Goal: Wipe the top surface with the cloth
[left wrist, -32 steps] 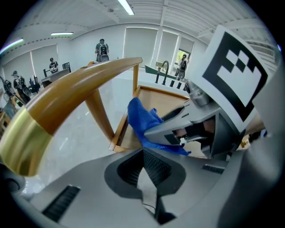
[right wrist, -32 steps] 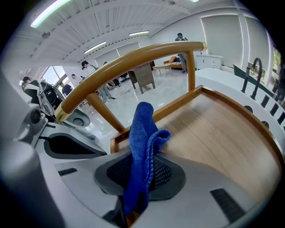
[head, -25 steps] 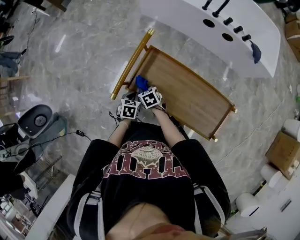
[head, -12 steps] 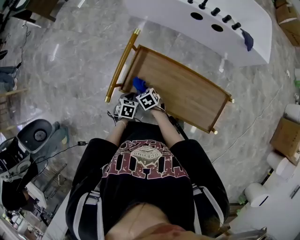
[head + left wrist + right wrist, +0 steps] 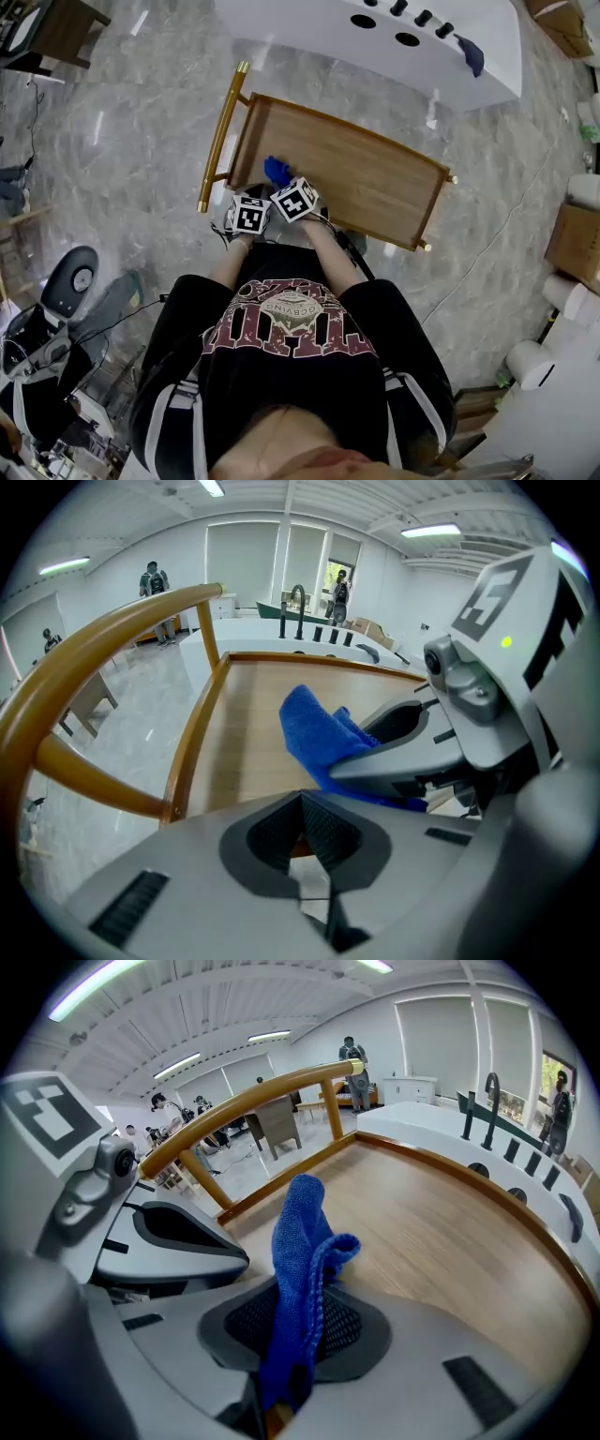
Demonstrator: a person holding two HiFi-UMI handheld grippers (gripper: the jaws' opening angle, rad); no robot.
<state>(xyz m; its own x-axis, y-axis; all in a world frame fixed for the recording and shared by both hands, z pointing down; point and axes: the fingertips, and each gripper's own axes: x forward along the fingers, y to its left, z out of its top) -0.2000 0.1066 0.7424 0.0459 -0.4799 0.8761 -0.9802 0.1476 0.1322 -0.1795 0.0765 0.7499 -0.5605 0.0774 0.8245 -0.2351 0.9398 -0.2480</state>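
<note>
Handlebar [image 5: 220, 136], brass in colour, runs along the left end of the wooden cart top [image 5: 375, 187], a shallow tray with a raised rim all round. My left gripper [image 5: 305, 829] hangs at the near left corner of the cart top, just inside the handlebar. Its jaws are pressed together and nothing sits between them.

Just to its right, almost touching it, is my right gripper [image 5: 289, 1349]. Its jaws are clamped on the blue cloth [image 5: 302, 1241]. The cloth stands up out of the jaws and its free end folds over forward above the wood. I cannot tell whether that end touches the surface. From the head view the cloth lies inside the rim near the left end of the cart top, close to the near edge, and it is the only thing within the tray.

The wood to the right of the cloth runs bare as far as the rim on the right end. Beyond the far side of the cart top stands a white counter [image 5: 309, 33] with black taps [image 5: 401, 7]. A dark blue rag [image 5: 472, 54] lies near the counter's right end.
</note>
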